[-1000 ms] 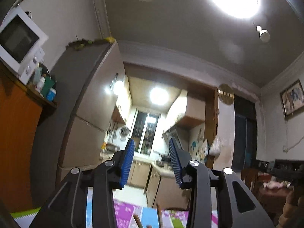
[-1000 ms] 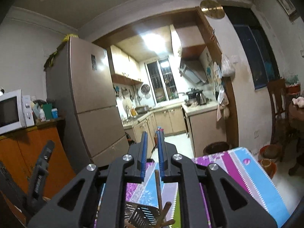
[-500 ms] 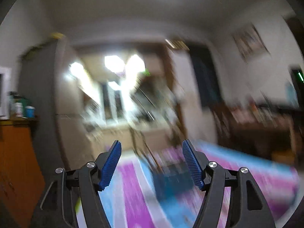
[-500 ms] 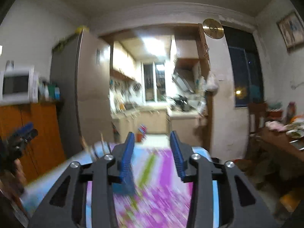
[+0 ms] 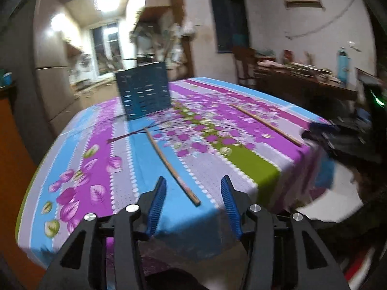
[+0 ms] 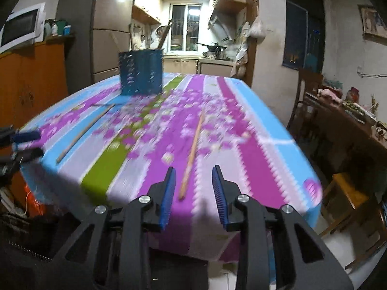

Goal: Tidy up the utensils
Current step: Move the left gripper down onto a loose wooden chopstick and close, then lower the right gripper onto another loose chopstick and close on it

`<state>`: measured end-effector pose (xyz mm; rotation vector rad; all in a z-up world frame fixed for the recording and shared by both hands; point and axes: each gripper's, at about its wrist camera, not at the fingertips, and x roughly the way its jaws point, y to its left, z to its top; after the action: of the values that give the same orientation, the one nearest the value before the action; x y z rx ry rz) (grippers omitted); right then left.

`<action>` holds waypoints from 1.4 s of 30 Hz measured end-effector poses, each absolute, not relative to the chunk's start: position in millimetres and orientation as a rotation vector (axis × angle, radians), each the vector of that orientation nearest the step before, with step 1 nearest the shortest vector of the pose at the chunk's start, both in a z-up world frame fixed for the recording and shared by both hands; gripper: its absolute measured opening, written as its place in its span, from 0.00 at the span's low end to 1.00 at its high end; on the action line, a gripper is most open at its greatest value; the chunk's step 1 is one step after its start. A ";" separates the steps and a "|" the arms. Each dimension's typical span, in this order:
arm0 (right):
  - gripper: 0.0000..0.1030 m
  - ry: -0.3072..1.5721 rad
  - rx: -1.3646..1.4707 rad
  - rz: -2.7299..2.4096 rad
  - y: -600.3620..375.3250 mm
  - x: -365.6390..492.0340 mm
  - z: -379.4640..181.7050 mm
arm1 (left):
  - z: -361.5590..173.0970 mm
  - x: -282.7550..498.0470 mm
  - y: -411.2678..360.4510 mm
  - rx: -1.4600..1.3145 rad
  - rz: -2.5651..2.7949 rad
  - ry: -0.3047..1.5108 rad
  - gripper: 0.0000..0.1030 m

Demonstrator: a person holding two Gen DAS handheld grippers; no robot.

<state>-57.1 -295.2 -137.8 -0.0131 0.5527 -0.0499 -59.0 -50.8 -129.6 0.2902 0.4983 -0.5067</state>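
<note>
Two handheld claws hover at the near edge of a table covered in a striped cloth (image 5: 241,169) of purple, blue and green with a flower print. Both claws are spread apart and hold nothing.

In the left claw's view, the left gripper (image 5: 192,201) sits just short of the near edge, its blue ribbed pads on either side of the near tip of a wooden chopstick (image 5: 169,162). That chopstick lies flat on the cloth, running from the near edge toward the middle of the table. The alignment suggests the left claw is lining up to pick it up.

In the right claw's view, the right gripper (image 6: 192,189) is likewise open over the near edge, framing the near tip of a second chopstick (image 6: 192,149), which also lies flat and points toward the far side. It appears ready to be picked up the same way.

At the far left corner of the table stands a dark blue perforated utensil holder (image 5: 144,93), upright, with some long handles rising out of it, blurred. It is well apart from both chopsticks and is probably where they belong.

Behind the table, a kitchen doorway and a fridge show, softly blurred.
</note>
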 end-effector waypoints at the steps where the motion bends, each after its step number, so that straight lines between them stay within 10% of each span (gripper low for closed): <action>1: 0.29 0.548 -0.003 -0.045 -293.8 -60.9 -141.3 | -131.4 -58.5 -57.4 0.304 -0.501 0.497 0.47; 13: 0.29 0.522 -0.011 -0.053 -290.7 -63.8 -157.1 | -153.1 -37.1 -72.1 0.292 -0.370 0.568 0.49; 17: 0.25 0.517 -0.018 -0.058 -289.6 -63.7 -158.3 | -155.2 -36.4 -68.3 0.273 -0.357 0.564 0.16; 21: 0.25 0.507 -0.027 -0.083 -289.1 -65.1 -159.7 | -155.1 -33.0 -56.9 0.249 -0.295 0.567 0.08; 42: 0.13 0.461 0.028 -0.123 -294.2 -62.8 -166.2 | -158.3 -34.3 -53.7 0.312 -0.232 0.530 0.08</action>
<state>-62.8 -294.2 -166.2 0.0276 0.4613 -0.1227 -34.3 -53.7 -158.3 0.3118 0.5303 -0.2319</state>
